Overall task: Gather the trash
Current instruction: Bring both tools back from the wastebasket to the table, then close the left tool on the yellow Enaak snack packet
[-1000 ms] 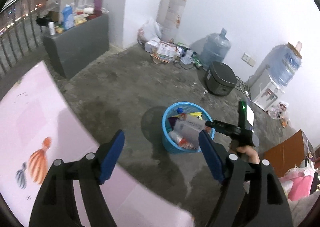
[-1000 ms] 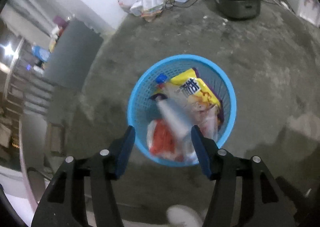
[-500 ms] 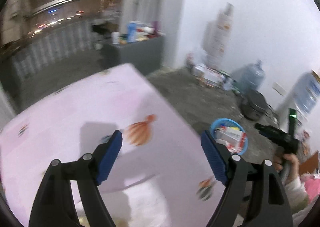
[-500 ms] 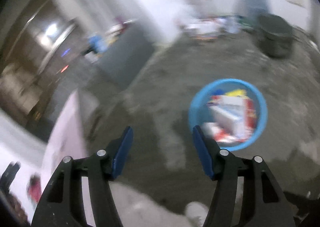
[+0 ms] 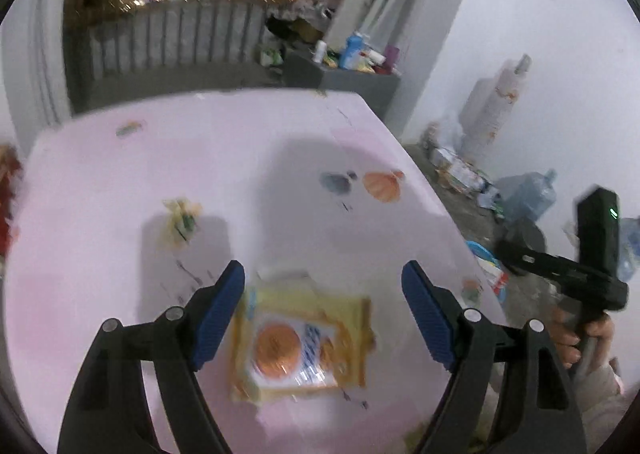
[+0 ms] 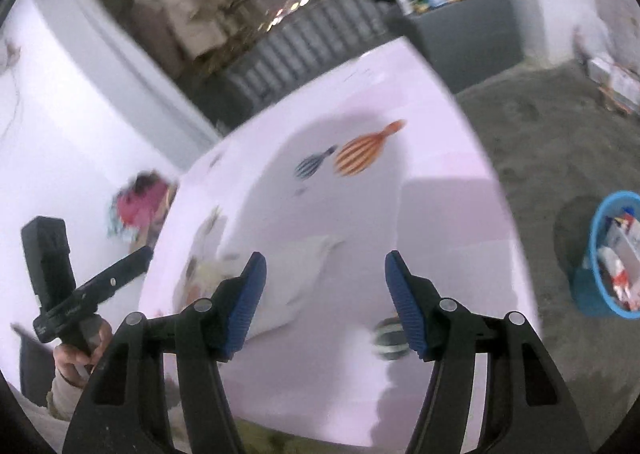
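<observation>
A yellow snack packet (image 5: 304, 346) with an orange disc printed on it lies on the pink table (image 5: 248, 157), straight under my open, empty left gripper (image 5: 324, 308). A small crumpled yellow wrapper (image 5: 180, 219) lies farther left on the table. My right gripper (image 6: 322, 294) is open and empty above the same pink table (image 6: 432, 213); a white crumpled piece (image 6: 296, 274) lies by its left finger. The blue trash basket (image 6: 608, 254), holding wrappers, stands on the floor to the right. It barely shows in the left wrist view (image 5: 482, 250).
A grey cabinet (image 5: 352, 81) with bottles stands beyond the table by a railing. Water jugs (image 5: 528, 193), a dark round cooker (image 5: 524, 234) and piled papers (image 5: 460, 169) sit along the white wall. The floor is bare concrete (image 6: 560, 133).
Both grippers have swung away from the blue basket and up over the pink table. The snack packet has come into the left wrist view. Both stay open.
</observation>
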Tool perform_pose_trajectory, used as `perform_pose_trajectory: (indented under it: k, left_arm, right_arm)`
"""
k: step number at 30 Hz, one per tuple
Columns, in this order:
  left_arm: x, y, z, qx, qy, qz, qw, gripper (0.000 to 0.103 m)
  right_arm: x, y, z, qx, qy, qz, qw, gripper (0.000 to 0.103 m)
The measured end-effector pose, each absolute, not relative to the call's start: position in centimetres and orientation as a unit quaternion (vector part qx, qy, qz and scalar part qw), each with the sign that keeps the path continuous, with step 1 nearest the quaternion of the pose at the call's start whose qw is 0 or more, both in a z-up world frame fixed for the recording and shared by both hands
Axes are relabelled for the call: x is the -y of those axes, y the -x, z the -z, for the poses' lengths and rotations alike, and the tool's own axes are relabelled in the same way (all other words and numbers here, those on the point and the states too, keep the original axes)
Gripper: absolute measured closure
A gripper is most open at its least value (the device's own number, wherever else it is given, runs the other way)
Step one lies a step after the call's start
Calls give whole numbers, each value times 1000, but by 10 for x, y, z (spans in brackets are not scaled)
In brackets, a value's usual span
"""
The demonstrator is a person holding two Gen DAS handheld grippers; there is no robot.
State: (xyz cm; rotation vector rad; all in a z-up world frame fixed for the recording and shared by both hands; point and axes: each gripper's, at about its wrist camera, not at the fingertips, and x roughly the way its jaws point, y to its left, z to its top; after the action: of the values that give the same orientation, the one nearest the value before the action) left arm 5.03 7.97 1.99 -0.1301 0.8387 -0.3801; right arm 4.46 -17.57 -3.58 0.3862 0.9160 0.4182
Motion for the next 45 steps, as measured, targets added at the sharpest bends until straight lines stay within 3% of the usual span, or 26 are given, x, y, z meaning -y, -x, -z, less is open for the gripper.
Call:
perform_pose_trajectory:
  k: [14, 23, 25, 28, 31, 36, 45]
  left_arm:
    - [-23, -42, 39, -425, -66, 185, 884, 25]
    - [-25, -50, 57, -438, -86, 161, 881, 44]
    - [-26, -51, 57, -436, -87, 159, 881, 50]
    - [-30, -52, 56, -437, -75, 165, 881, 61]
    - [-31, -53, 55, -439, -69, 182, 877, 79]
    - [-31, -52, 53, -438, -68, 190, 876, 100]
    - [-50, -58, 19, -396, -5, 193, 898, 101]
  right_arm:
    - [129, -55, 73, -514, -169, -172, 823, 56]
    - [119, -50, 77, -512, -162, -170, 826, 72]
    - [116, -48, 76, -512, -156, -170, 827, 87]
    - [115, -48, 79, -516, -159, -174, 824, 100]
    - [114, -49, 80, -513, -152, -172, 827, 103]
    - [121, -49, 79, -505, -156, -169, 832, 103]
    - [137, -51, 79, -494, -200, -167, 829, 103]
